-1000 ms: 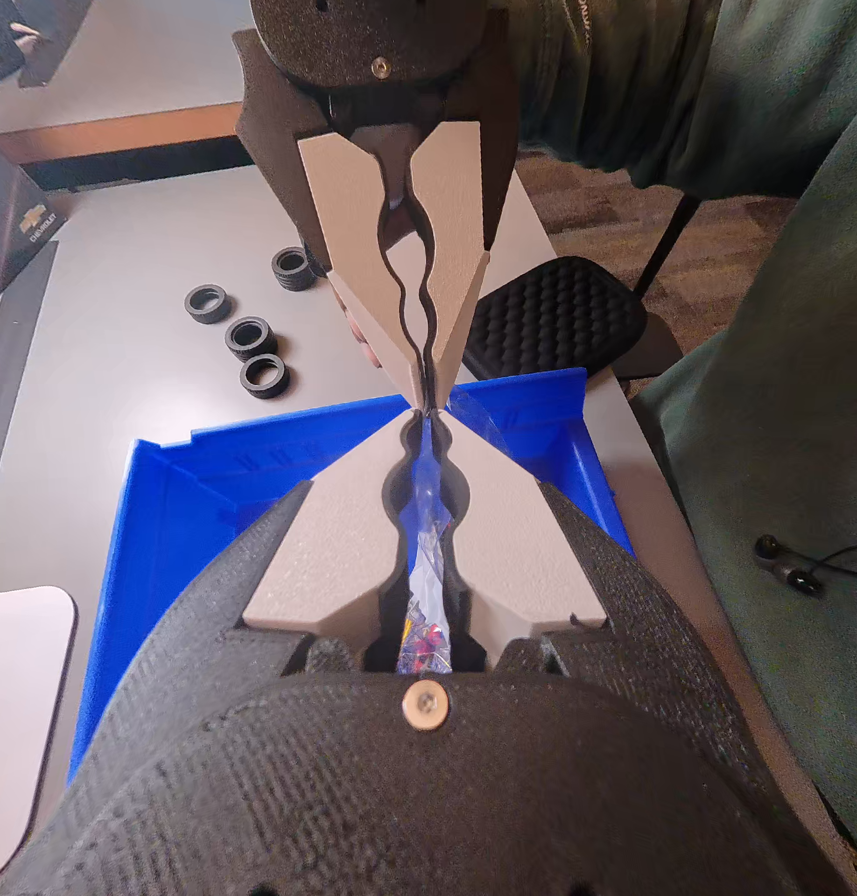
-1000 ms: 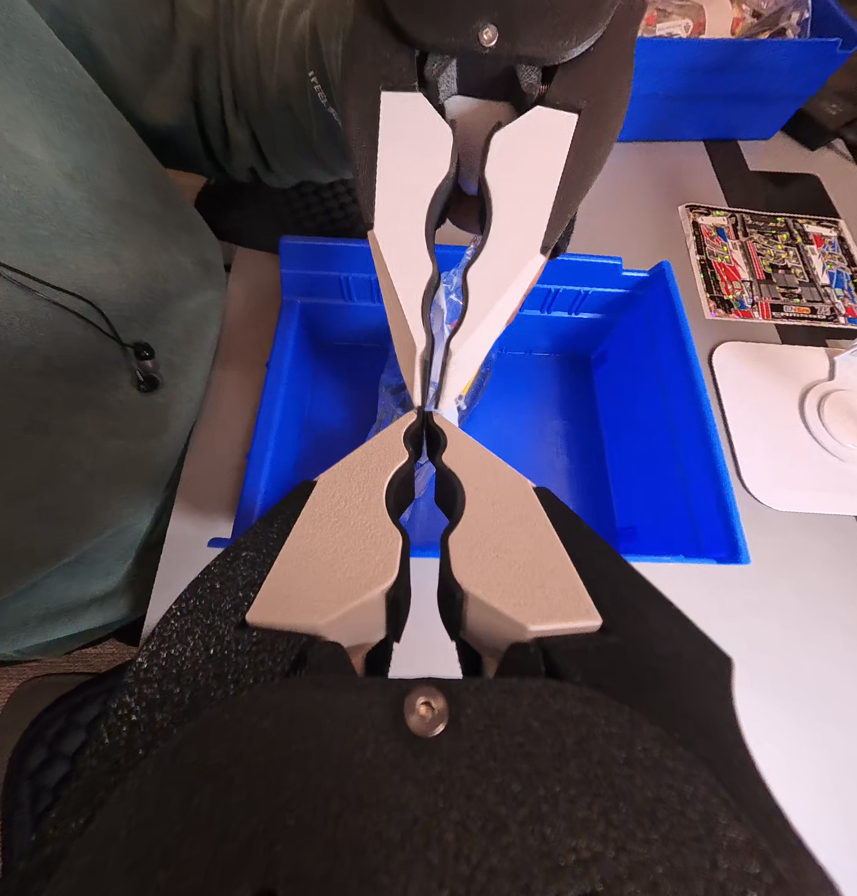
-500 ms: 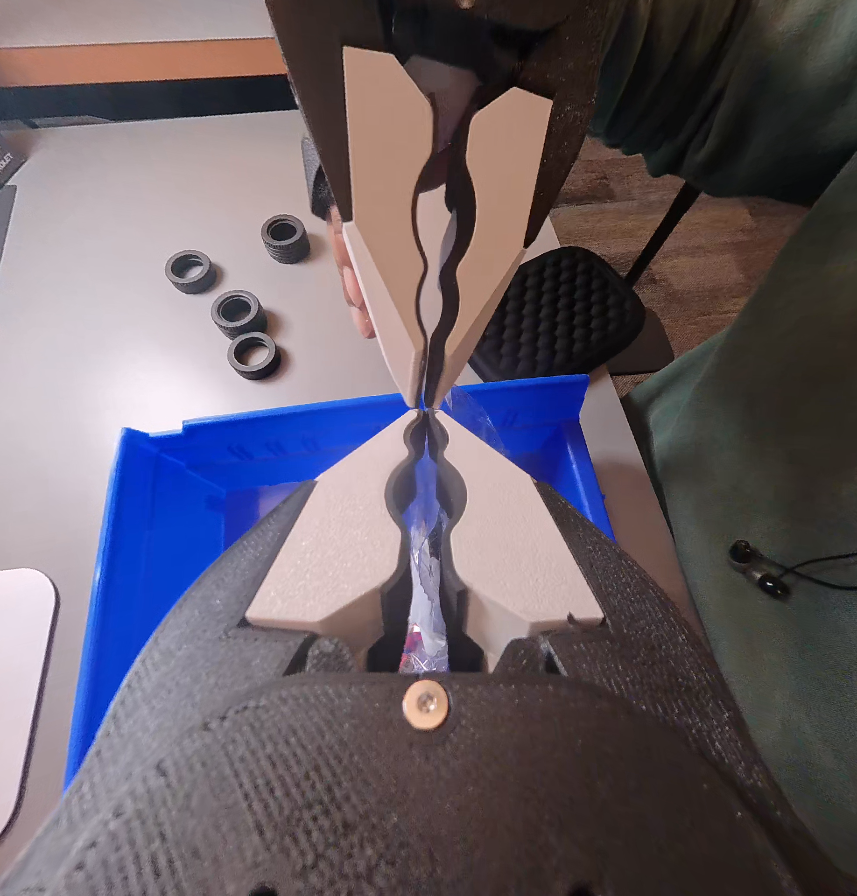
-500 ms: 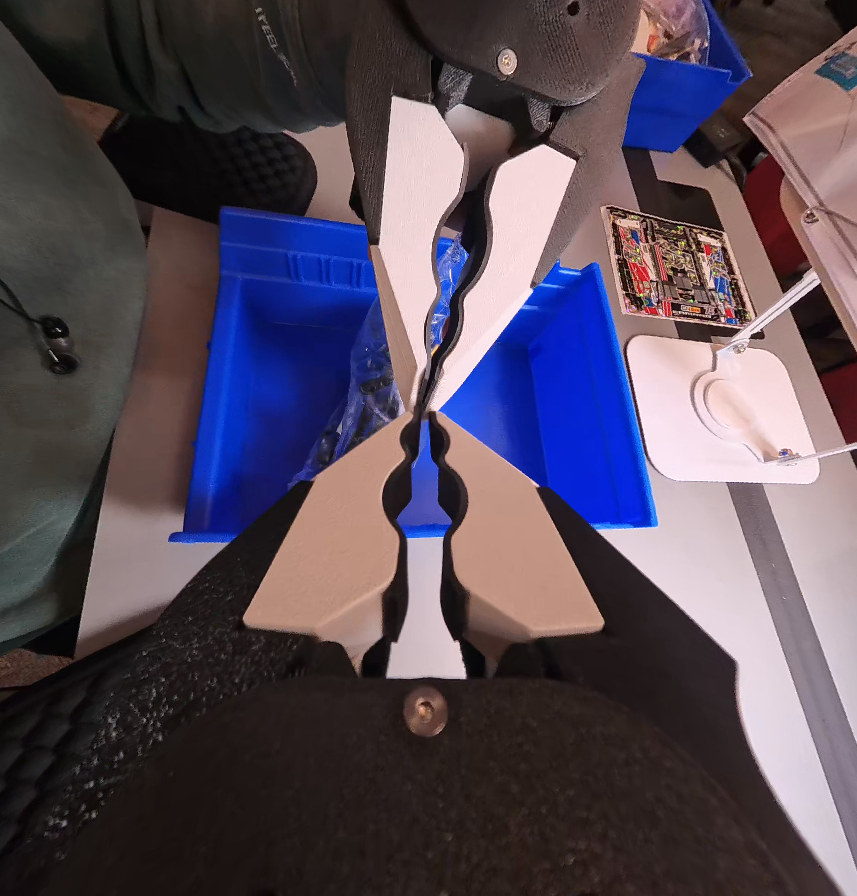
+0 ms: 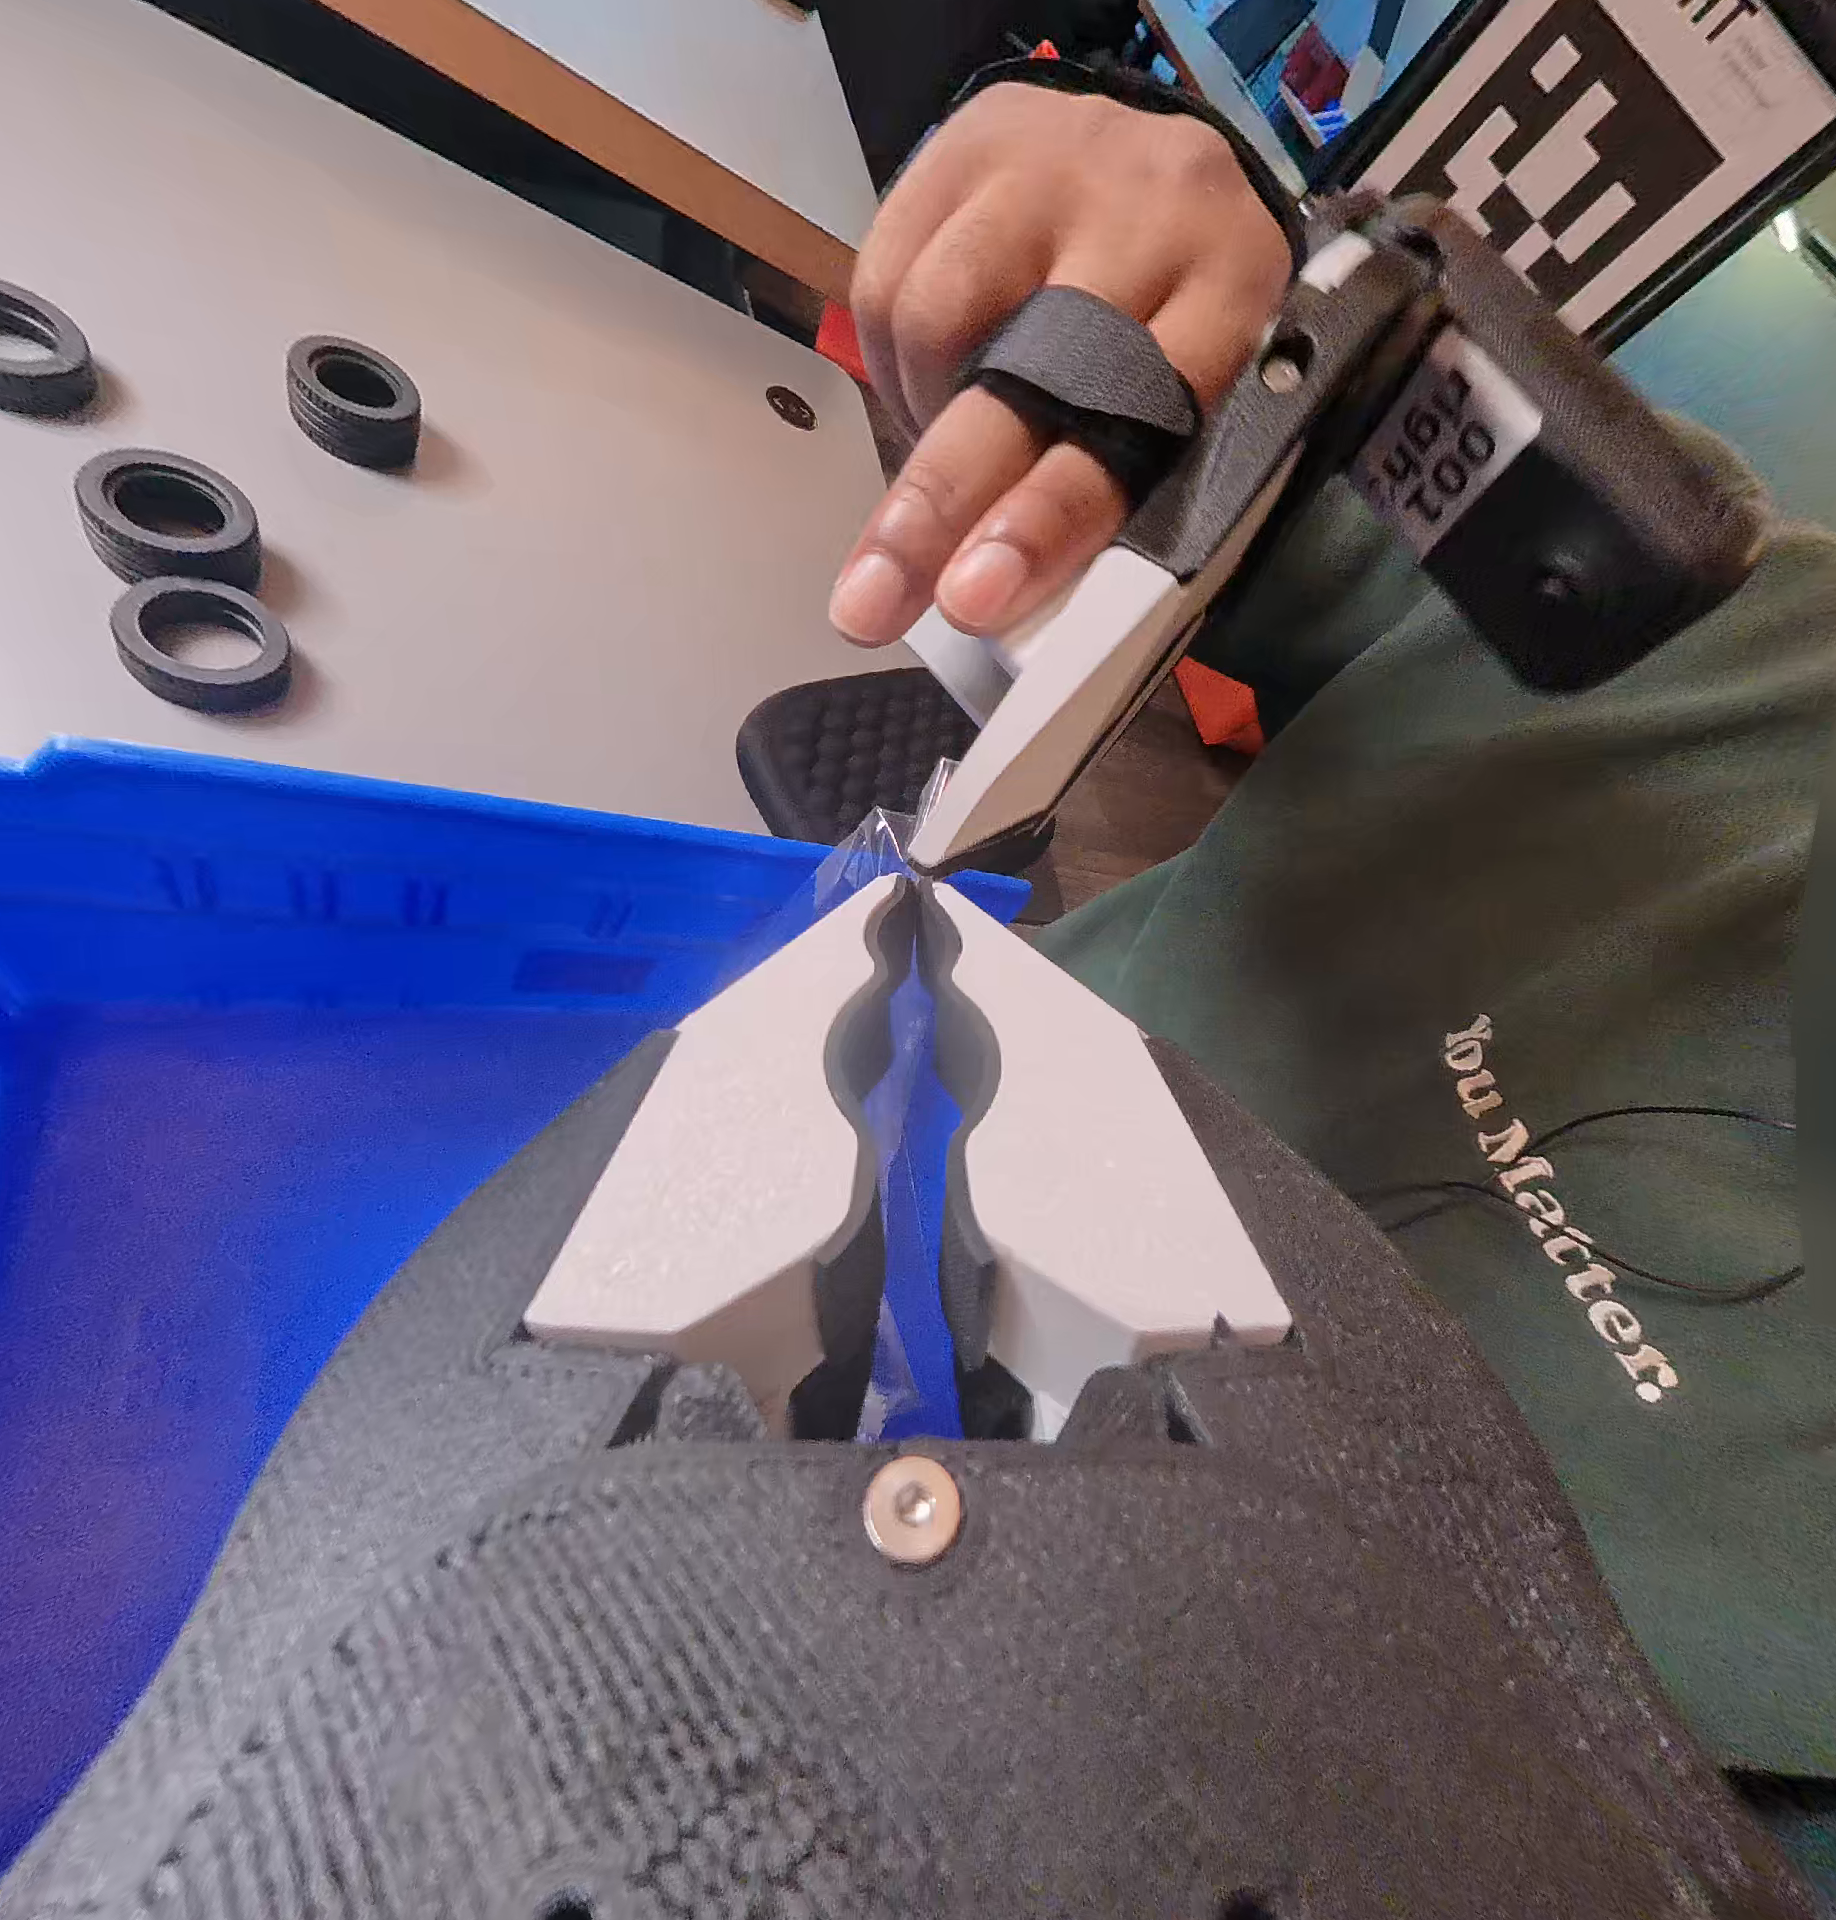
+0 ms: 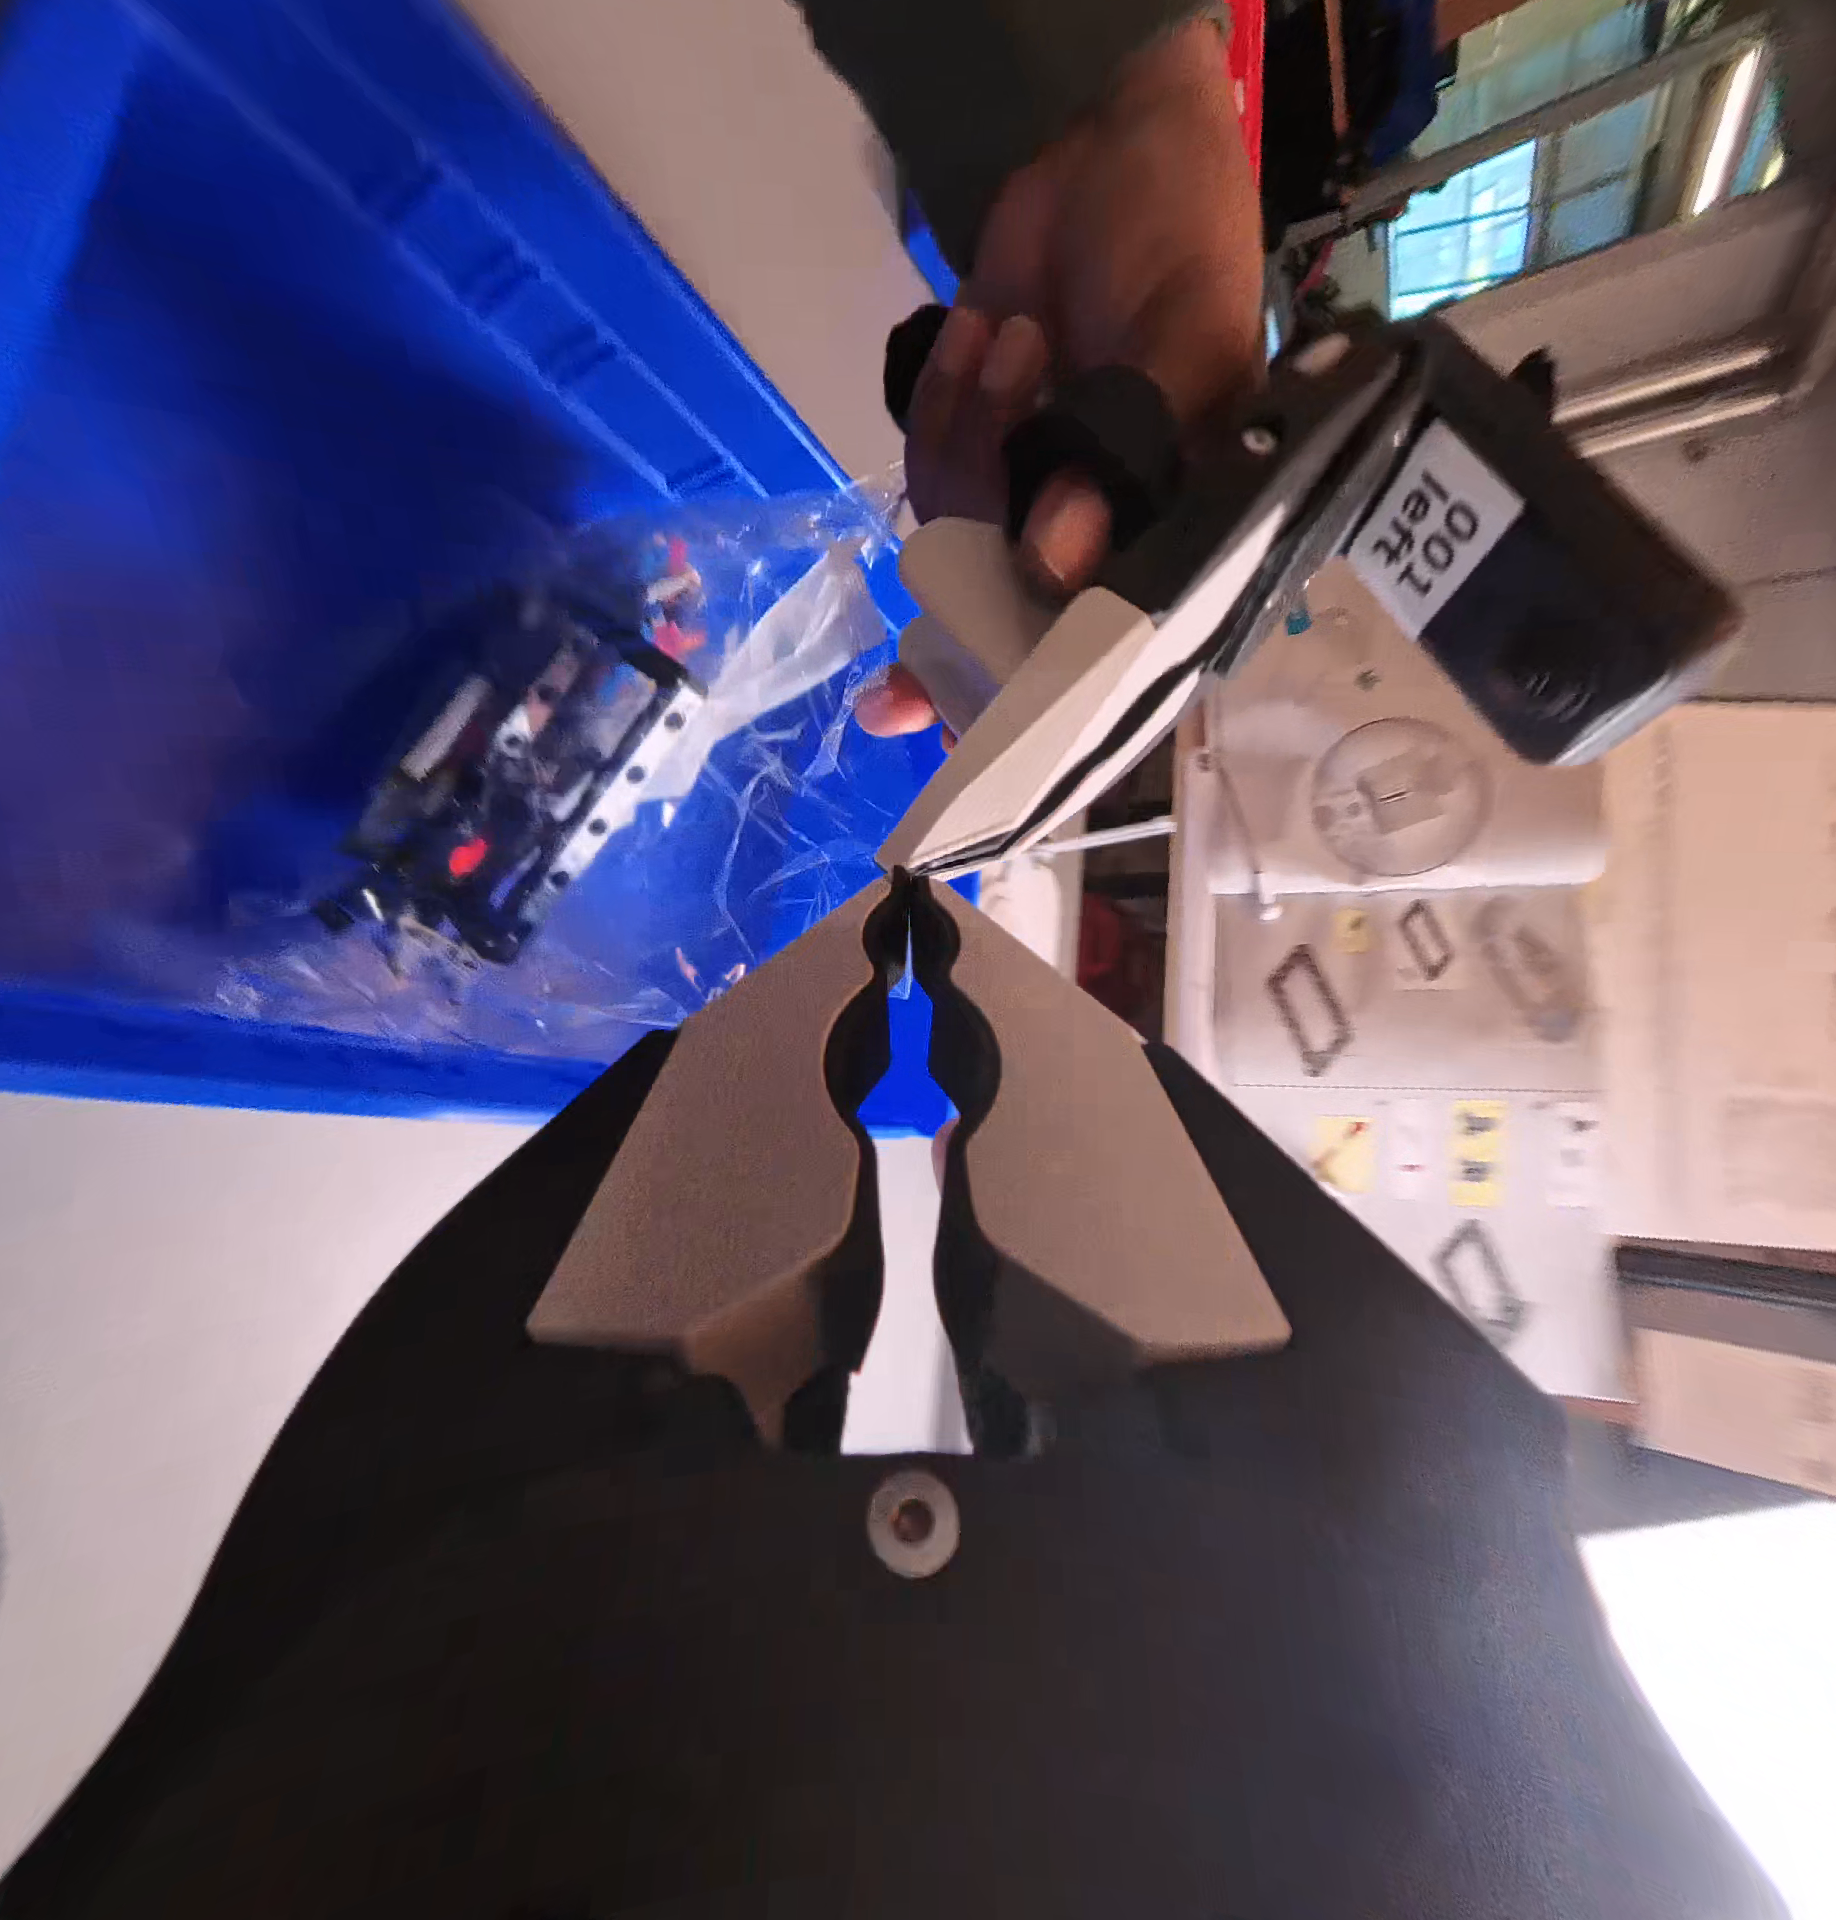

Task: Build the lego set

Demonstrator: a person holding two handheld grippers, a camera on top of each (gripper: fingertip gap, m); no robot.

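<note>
Lego bag (clear plastic, dark parts inside) is held over the blue bin, its top edge pinched tip-to-tip by both closed units: left hand-held gripper, right hand-held gripper. Four black tyres are seen on the desk beyond.

Black textured left gripper body — pale grey wavy-edged fingers, silver screw, dark green sleeve — black finger strap
</note>
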